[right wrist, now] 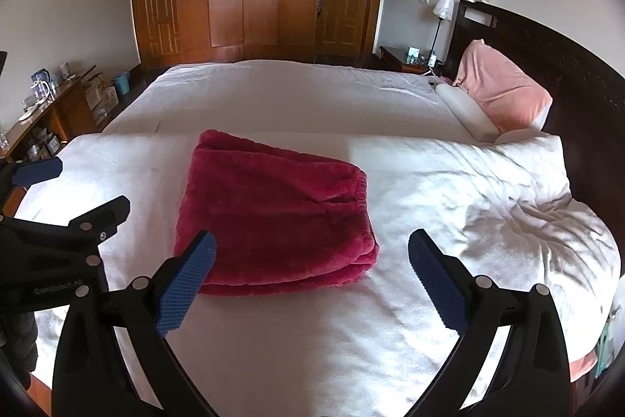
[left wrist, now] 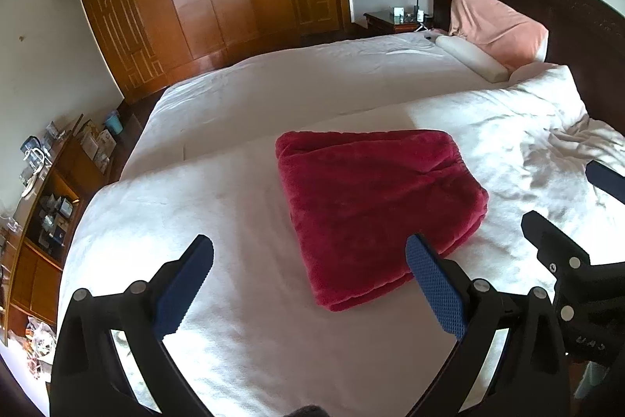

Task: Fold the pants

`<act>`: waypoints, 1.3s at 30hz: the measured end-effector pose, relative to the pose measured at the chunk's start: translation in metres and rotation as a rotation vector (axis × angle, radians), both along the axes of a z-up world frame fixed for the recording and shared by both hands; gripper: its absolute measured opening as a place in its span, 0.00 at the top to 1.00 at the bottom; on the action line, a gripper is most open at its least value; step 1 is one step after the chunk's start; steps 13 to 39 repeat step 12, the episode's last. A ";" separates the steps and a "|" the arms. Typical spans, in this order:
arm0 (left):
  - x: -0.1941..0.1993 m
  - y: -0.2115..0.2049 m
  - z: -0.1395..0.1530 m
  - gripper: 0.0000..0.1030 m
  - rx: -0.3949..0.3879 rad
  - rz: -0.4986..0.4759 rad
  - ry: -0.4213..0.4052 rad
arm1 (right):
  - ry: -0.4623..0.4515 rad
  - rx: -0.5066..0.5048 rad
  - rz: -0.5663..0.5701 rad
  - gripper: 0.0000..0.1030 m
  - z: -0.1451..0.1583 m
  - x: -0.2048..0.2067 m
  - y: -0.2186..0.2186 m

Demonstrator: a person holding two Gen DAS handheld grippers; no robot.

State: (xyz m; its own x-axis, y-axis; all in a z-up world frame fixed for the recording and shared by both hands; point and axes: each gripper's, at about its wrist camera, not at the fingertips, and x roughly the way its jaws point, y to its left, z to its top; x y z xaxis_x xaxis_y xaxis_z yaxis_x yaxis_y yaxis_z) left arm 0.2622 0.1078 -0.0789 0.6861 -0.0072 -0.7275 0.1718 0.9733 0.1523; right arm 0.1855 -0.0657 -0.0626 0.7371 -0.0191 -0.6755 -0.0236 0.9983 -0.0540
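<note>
Lying folded on white bed: red pants. Left gripper, right gripper held spread wide above, nothing gripped.

Each tool, the left tool and the right tool, has curved matte-black arms, silver rivets at the pivots and blue, knurled pads; faint white lettering marks one housing.

- My left gripper: jaws spread wide, nothing between the blue pads, held level and pointing forward.
- My right gripper: jaws likewise wide apart, empty, blue pads angled outward, close beside the left.
</note>
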 end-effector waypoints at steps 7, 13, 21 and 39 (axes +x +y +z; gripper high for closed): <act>0.006 0.006 -0.008 0.05 -0.016 0.006 0.043 | 0.021 0.001 0.000 0.03 -0.006 0.004 0.002; 0.016 0.026 -0.045 0.05 -0.014 0.046 0.150 | 0.093 0.016 -0.008 0.03 -0.025 0.010 0.002; 0.016 0.026 -0.045 0.05 -0.014 0.046 0.150 | 0.093 0.016 -0.008 0.03 -0.025 0.010 0.002; 0.016 0.026 -0.045 0.05 -0.014 0.046 0.150 | 0.093 0.016 -0.008 0.03 -0.025 0.010 0.002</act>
